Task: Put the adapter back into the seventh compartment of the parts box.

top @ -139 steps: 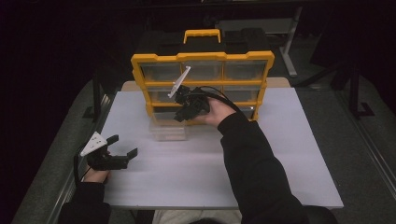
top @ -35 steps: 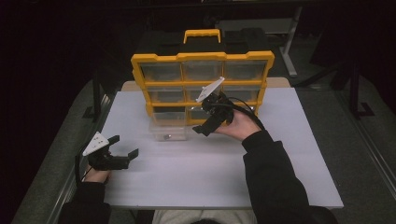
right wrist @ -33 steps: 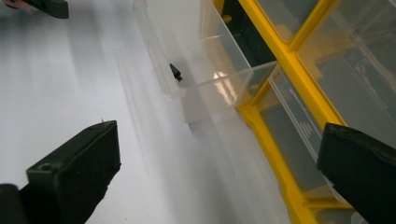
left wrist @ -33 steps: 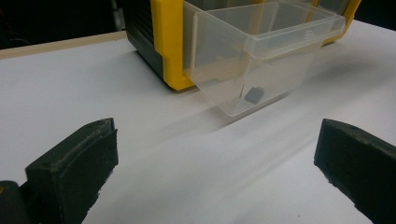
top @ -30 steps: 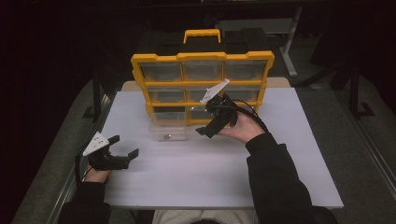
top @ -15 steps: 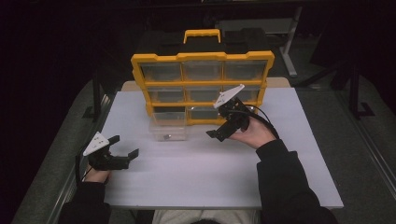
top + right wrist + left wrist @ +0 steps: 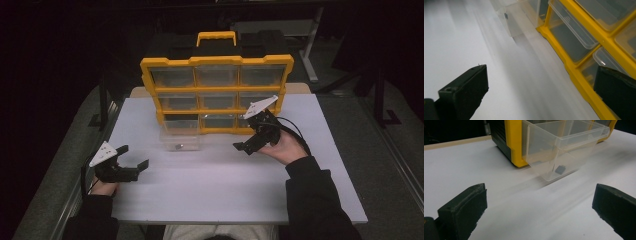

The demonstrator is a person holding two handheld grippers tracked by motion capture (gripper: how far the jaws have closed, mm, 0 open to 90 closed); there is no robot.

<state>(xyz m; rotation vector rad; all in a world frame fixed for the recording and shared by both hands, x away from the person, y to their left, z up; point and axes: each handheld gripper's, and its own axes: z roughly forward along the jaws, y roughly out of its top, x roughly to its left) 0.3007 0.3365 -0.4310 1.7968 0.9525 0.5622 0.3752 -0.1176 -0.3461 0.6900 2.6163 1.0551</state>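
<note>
Rightward along the yellow drawer cabinet (image 7: pixel 216 95) goes the right gripper (image 7: pixel 248 142), jaws spread and empty; the left gripper (image 7: pixel 131 167) waits released, well in front. Just before the cabinet's lower-left slot sits the clear plastic drawer (image 7: pixel 181 141): light, stiff, slippery, best pinched by its front lip. Its small dark piece (image 7: pixel 560 169) can't be identified.

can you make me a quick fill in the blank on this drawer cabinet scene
The cabinet frame is ____ in colour.
The clear drawer is pulled out of the ____ row.
Inside that drawer lies one small ____ piece.
The jaws of the right gripper stand ____.

Missing words: yellow; bottom; dark; open
</note>
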